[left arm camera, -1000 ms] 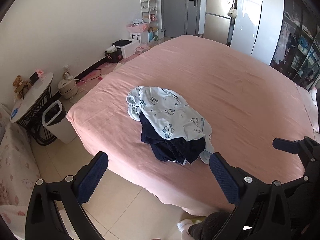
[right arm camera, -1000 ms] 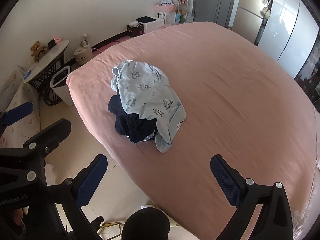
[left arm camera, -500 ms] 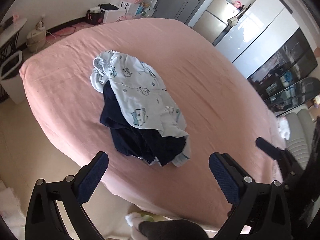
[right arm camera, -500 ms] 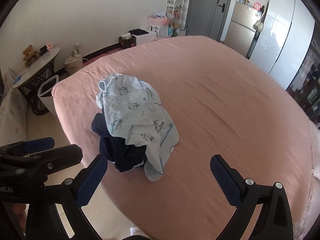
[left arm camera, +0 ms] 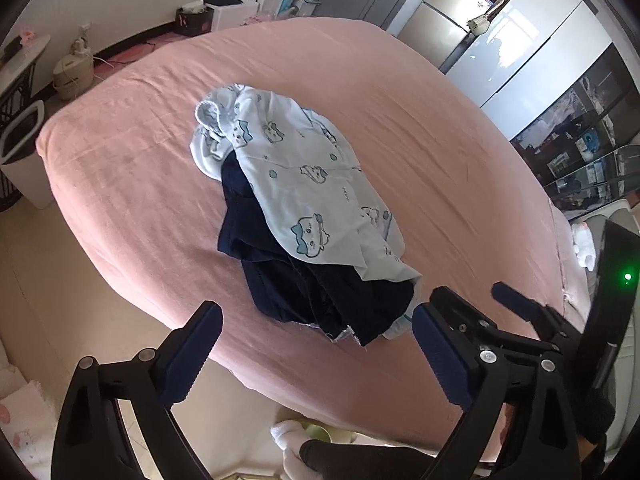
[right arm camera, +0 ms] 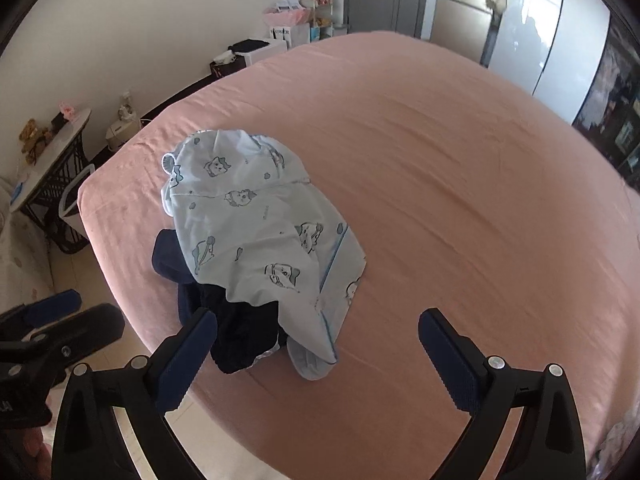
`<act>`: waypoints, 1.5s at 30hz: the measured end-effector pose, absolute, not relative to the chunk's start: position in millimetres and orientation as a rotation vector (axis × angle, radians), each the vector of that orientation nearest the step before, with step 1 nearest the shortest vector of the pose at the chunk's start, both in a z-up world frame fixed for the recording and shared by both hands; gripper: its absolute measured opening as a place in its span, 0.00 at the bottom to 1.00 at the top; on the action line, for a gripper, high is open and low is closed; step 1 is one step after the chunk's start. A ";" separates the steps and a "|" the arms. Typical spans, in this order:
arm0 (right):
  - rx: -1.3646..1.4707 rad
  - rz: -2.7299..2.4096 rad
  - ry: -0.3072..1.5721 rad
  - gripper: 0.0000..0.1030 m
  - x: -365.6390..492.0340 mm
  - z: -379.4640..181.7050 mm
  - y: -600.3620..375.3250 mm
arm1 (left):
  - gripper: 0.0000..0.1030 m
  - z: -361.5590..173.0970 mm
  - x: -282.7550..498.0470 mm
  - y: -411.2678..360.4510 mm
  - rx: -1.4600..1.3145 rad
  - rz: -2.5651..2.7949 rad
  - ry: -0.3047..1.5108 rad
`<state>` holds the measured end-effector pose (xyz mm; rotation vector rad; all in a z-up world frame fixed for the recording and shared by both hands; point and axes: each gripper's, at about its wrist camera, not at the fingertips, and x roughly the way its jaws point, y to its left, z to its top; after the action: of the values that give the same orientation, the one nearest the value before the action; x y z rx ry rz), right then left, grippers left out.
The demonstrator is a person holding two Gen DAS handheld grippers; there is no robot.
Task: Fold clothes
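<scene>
**Two garments in one heap, both grippers wide apart**

On the pink bed I count two garments, lying in one heap near the corner at about 7 o'clock from the middle of the bed. The light blue pyjama top with cartoon animals lies over the dark navy garment, so most of the navy one is hidden and I cannot tell what kind of clothing it is.

The left gripper hovers at 6 o'clock of the heap, fingers spread, holding nothing. The right gripper is spread too and empty; its left finger covers an edge of the navy cloth. The handles are cut off by the frame.

At the bed's foot one white sock and a dark trouser leg show; the rest of the person is hidden.
</scene>
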<state>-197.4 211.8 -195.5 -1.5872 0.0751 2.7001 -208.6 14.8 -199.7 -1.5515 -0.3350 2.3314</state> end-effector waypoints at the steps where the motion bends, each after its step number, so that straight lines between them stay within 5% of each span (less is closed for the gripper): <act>1: -1.596 2.702 0.110 0.98 -197.4 -198.4 214.2 | 0.94 -201.8 -208.0 14.3 -1.553 2.328 -0.333; 11: -1.665 2.733 0.307 0.95 -207.0 -222.1 228.1 | 0.94 -219.1 -213.3 25.5 -1.546 2.373 -0.232; 13: -1.667 2.732 0.276 0.88 -210.0 -226.6 230.8 | 0.93 -223.5 -217.9 28.7 -1.546 2.382 -0.222; 15: -1.668 2.730 0.244 0.70 -213.0 -231.2 233.6 | 0.93 -229.5 -222.2 33.9 -1.564 2.410 -0.152; 19: -1.671 2.727 0.182 0.69 -219.0 -240.2 239.2 | 0.89 -244.8 -233.6 40.2 -1.584 2.431 -0.063; 23: -1.693 2.714 0.066 0.69 -219.5 -252.7 241.8 | 0.72 -258.3 -247.8 41.5 -1.610 2.441 -0.049; 28: -1.739 2.737 0.044 0.69 -218.4 -260.5 247.6 | 0.65 -269.4 -258.9 47.8 -1.618 2.450 0.032; 35: -1.795 2.735 0.015 0.69 -219.6 -269.0 235.7 | 0.27 -277.1 -266.3 52.8 -1.691 2.494 0.127; 45: -1.899 2.701 0.165 0.69 -217.5 -286.6 229.8 | 0.15 -264.7 -269.3 46.4 -1.674 2.504 0.039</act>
<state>-217.5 229.8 -286.6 -1.8993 0.1653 2.7008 -269.3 46.4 -264.7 -1.6745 0.0388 2.5042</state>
